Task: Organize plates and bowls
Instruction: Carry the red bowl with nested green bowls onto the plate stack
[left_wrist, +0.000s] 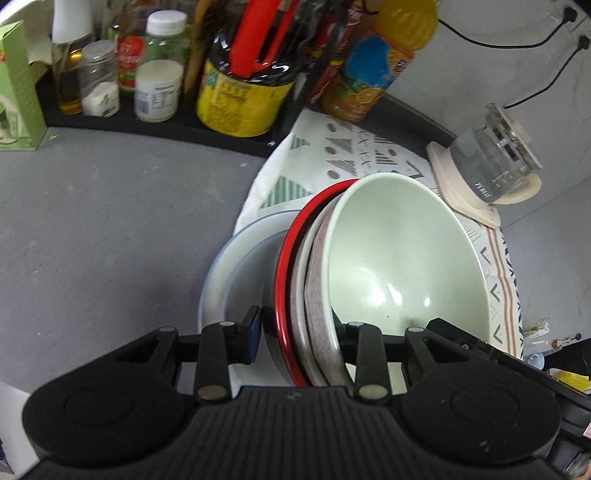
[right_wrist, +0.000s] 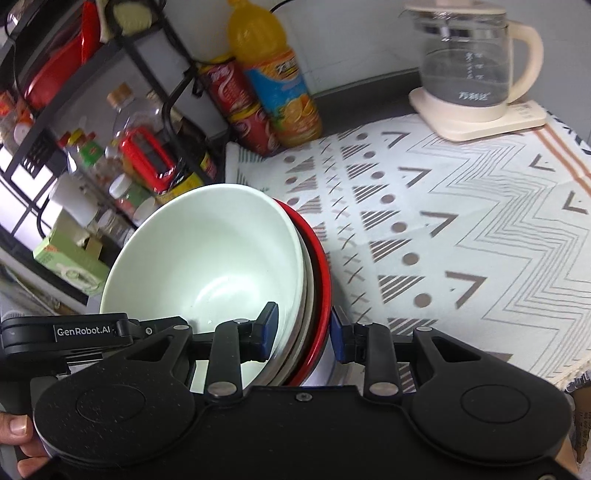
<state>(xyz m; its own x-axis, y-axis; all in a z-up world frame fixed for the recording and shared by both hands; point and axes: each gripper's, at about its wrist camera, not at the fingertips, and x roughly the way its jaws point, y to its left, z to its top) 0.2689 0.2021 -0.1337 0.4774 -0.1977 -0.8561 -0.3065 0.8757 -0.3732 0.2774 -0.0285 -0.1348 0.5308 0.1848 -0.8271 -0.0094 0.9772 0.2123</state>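
A nested stack of bowls is held between both grippers: a pale green bowl (left_wrist: 402, 254) innermost, then a grey speckled bowl (left_wrist: 317, 295), a whitish one and a red-rimmed dark bowl (left_wrist: 282, 280). My left gripper (left_wrist: 299, 328) is shut on the stack's rim. A white plate with a blue rim (left_wrist: 229, 266) lies below it on the counter. In the right wrist view the green bowl (right_wrist: 207, 258) and red rim (right_wrist: 321, 280) sit between the jaws of my right gripper (right_wrist: 304, 328), closed on the opposite rim. The stack is tilted.
A patterned cloth (right_wrist: 461, 229) covers the counter's right part, with a glass kettle (right_wrist: 469, 70) on its base at the back. Bottles and jars (left_wrist: 236, 92) and an orange juice bottle (right_wrist: 273, 77) crowd a black rack. A green box (left_wrist: 18, 92) stands far left. The grey counter (left_wrist: 110, 229) lies to the left.
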